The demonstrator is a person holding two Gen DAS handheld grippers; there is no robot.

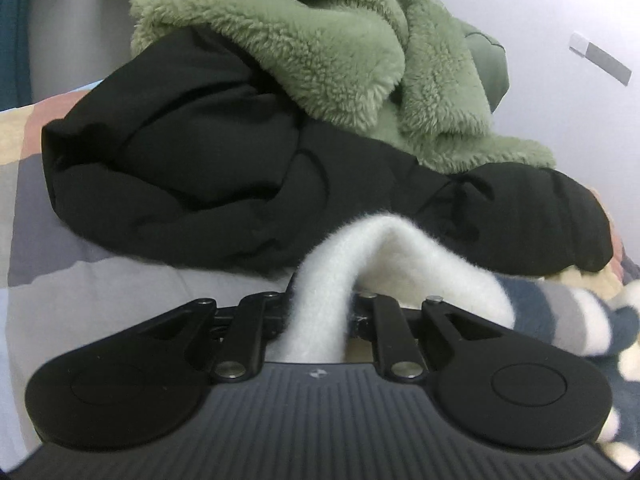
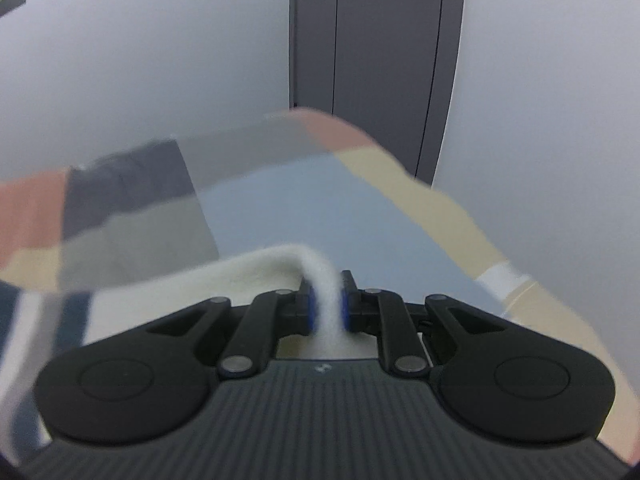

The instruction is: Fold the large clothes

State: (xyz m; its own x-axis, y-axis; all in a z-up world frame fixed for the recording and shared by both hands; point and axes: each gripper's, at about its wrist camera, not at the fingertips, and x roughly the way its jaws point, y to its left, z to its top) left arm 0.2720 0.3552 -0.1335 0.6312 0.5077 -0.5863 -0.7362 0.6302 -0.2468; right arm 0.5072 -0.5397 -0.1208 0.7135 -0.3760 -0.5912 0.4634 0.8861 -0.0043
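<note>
A fuzzy cream sweater (image 1: 384, 256) with navy and grey stripes (image 1: 560, 312) is held by both grippers over the bed. My left gripper (image 1: 320, 312) is shut on a fold of its cream fabric, which arches up and runs off to the right. My right gripper (image 2: 328, 304) is shut on another cream edge of the same sweater (image 2: 256, 272), pinched between blue pads (image 2: 311, 308); the striped part trails to the left (image 2: 60, 312). The right wrist view is blurred.
A black padded jacket (image 1: 224, 184) lies on the bed just beyond the left gripper, with a green fleece garment (image 1: 320, 48) piled on it. The bed has a colour-block cover (image 2: 304, 208). A grey door (image 2: 380, 60) and white walls stand behind.
</note>
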